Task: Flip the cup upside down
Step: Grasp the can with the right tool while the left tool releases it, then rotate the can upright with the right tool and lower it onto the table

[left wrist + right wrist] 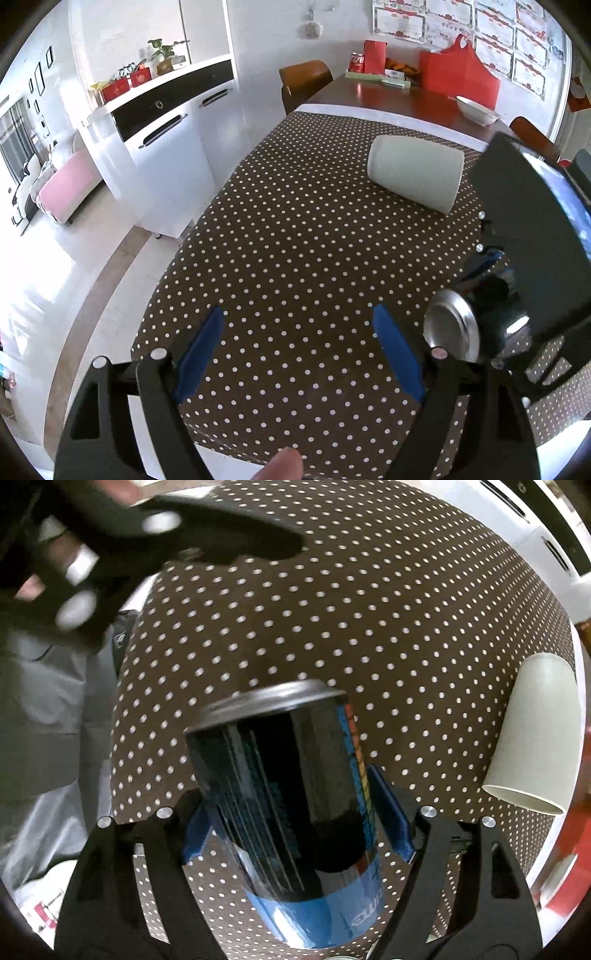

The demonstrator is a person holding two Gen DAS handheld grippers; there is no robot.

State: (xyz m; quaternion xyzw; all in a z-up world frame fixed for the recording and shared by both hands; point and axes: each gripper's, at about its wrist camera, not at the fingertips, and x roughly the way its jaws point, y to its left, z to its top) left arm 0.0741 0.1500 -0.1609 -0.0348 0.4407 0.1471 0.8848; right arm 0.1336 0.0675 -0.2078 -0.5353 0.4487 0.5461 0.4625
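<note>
A pale grey-white cup (415, 171) lies on its side on the brown polka-dot tablecloth (295, 240); it also shows at the right edge of the right wrist view (535, 731), mouth toward the bottom of that view. My left gripper (301, 354) is open and empty, low over the cloth, well short of the cup. My right gripper (295, 816) is shut on a dark blue drink can (291, 805), held tilted above the cloth. The can's silver end (450, 325) shows in the left wrist view beside the right gripper's body.
A white bowl (476, 109), red bags (461, 70) and a red soda can (357, 61) stand at the table's far end. A wooden chair (304, 83) stands behind the table. White cabinets (173, 147) stand left of it. The table's left edge drops to the floor.
</note>
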